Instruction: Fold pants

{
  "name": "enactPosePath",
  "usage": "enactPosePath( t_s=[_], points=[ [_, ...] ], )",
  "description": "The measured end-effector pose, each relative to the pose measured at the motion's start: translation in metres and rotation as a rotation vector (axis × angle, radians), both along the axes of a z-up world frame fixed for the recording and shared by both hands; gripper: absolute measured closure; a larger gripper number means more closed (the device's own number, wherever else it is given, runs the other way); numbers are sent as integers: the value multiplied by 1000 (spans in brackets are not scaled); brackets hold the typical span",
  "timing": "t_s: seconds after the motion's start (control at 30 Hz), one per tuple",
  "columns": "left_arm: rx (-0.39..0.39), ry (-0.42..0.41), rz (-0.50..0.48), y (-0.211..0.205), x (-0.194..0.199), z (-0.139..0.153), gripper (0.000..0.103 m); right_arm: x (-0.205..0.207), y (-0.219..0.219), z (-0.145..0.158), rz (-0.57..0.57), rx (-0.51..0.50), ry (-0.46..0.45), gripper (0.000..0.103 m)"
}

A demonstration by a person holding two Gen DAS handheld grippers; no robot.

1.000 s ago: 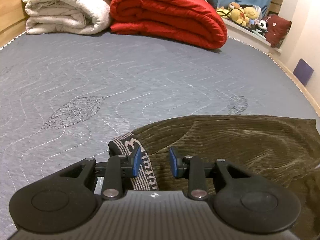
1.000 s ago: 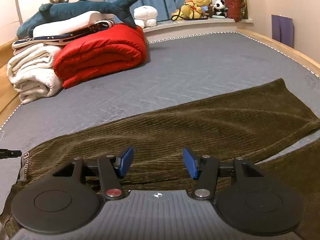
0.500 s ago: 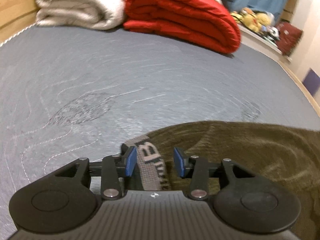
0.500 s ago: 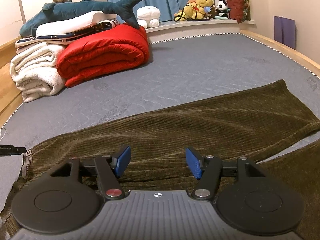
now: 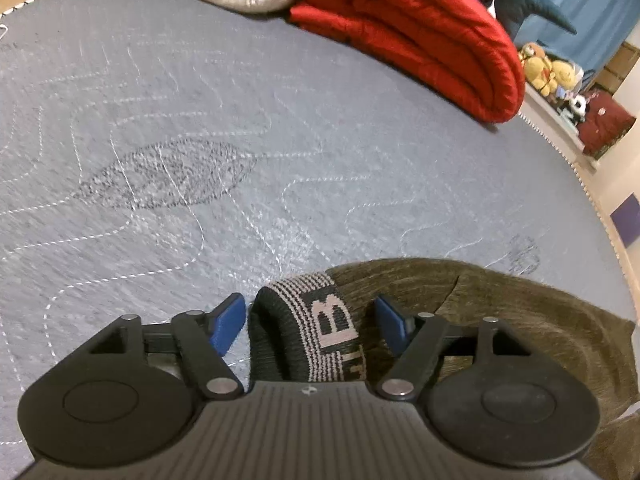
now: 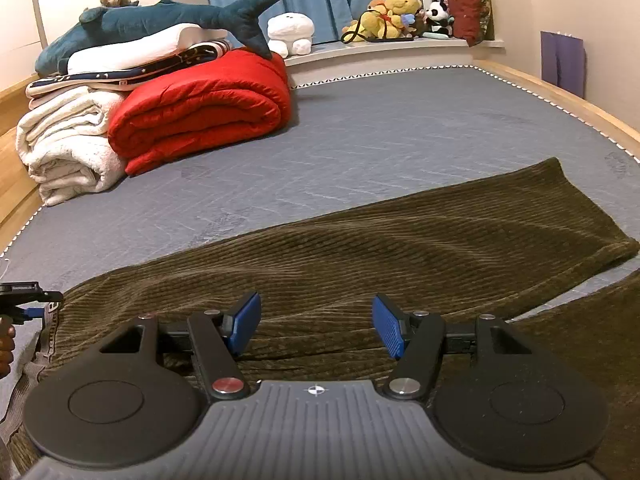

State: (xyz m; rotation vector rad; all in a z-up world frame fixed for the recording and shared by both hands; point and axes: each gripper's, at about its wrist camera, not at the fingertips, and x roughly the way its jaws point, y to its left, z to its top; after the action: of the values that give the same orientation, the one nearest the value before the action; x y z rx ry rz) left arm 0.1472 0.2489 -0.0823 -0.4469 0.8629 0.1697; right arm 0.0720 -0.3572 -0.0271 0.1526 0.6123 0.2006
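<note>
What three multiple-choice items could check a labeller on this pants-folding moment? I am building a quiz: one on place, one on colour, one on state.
1. Where is the grey-and-black knitted waistband of the olive corduroy pants?
A. between the left gripper fingers
B. under the red quilted blanket
C. on the window ledge

2. What colour are the right gripper finger pads?
A. red
B. blue
C. white

3. How do the right gripper's jaws stand?
A. shut on the pants
B. open above the pants
C. shut on the blanket

Answers: A, the band rises between both pads; B, both pads show blue; B, a wide gap shows corduroy between them.
</note>
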Motion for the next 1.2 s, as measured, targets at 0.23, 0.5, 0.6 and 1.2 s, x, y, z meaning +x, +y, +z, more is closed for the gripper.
enactPosePath(
  t_s=[0.23, 0.5, 0.6, 1.2],
  points=[
    [100, -19, -44, -15, 2, 2, 46, -10, -14, 5, -28, -3, -7, 39],
    [258, -151, -165, -41, -33, 48, 60, -13, -26, 11, -78, 30, 6, 39],
    [329, -214, -235, -54, -60, 72, 64, -15, -22, 12, -84, 33, -1, 39],
    [370, -309, -597, -85, -218, 114, 37, 2, -31, -2, -150, 174, 48, 39]
  ],
)
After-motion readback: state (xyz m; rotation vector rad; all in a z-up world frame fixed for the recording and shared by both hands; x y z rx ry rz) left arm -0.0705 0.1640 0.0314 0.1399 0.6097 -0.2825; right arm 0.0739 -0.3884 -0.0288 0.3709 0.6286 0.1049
